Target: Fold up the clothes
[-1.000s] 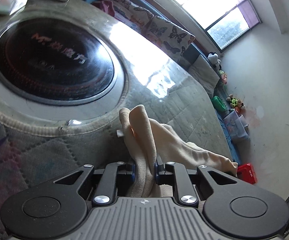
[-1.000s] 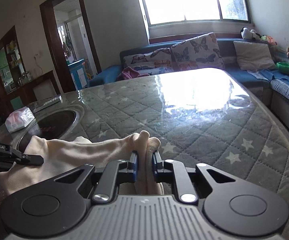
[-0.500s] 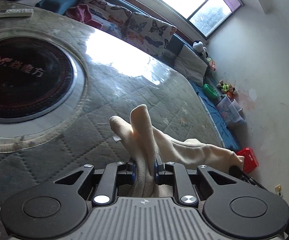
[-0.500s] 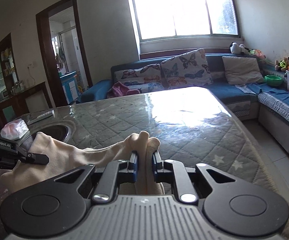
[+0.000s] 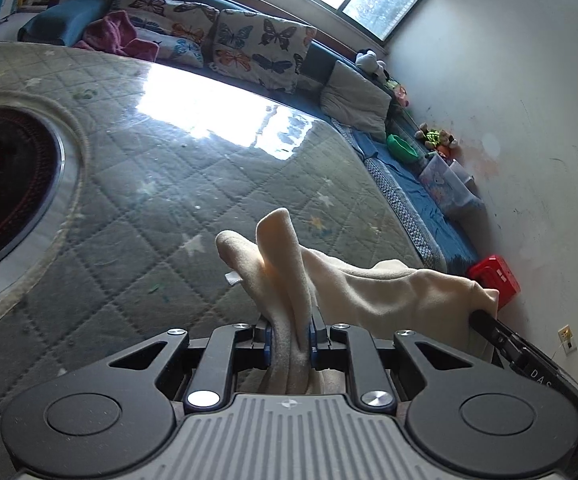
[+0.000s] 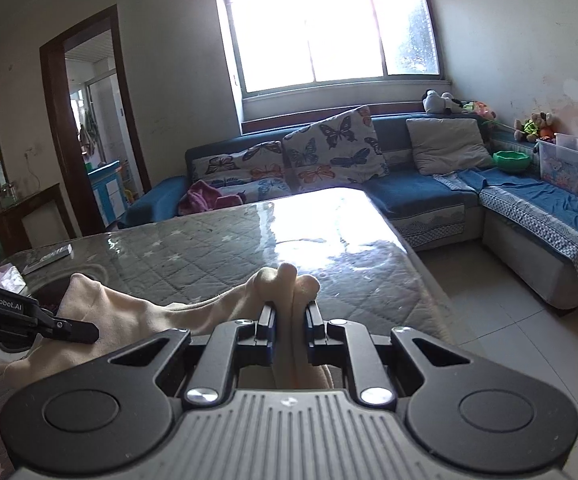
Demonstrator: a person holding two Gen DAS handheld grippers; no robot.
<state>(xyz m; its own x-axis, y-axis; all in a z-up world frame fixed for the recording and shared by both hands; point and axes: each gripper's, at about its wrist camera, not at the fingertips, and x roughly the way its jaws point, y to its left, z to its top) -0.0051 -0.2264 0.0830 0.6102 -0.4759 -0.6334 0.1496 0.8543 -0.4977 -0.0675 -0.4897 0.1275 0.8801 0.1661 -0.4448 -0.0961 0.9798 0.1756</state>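
A cream-coloured garment point(image 5: 369, 284) hangs stretched between my two grippers, above the quilted grey table point(image 5: 193, 200). My left gripper point(image 5: 289, 334) is shut on one bunched edge of it. My right gripper point(image 6: 290, 326) is shut on the other bunched edge point(image 6: 285, 280). In the left wrist view the right gripper's black finger point(image 5: 489, 326) shows at the far right end of the cloth. In the right wrist view the left gripper point(image 6: 69, 330) shows at the left, holding the cloth point(image 6: 129, 320). The lower part of the garment is hidden under the gripper bodies.
A round black cooktop point(image 5: 5, 184) is set into the table at the left. A remote point(image 6: 49, 258) and a tissue pack point(image 6: 3, 280) lie near it. A blue sofa point(image 6: 429, 192) with butterfly cushions runs behind and right of the table. Tiled floor point(image 6: 509, 320) lies to the right.
Both grippers have risen and drawn back with the garment held between them; the views tilt up, showing more sofa, window and floor. Both stay shut on the cloth.
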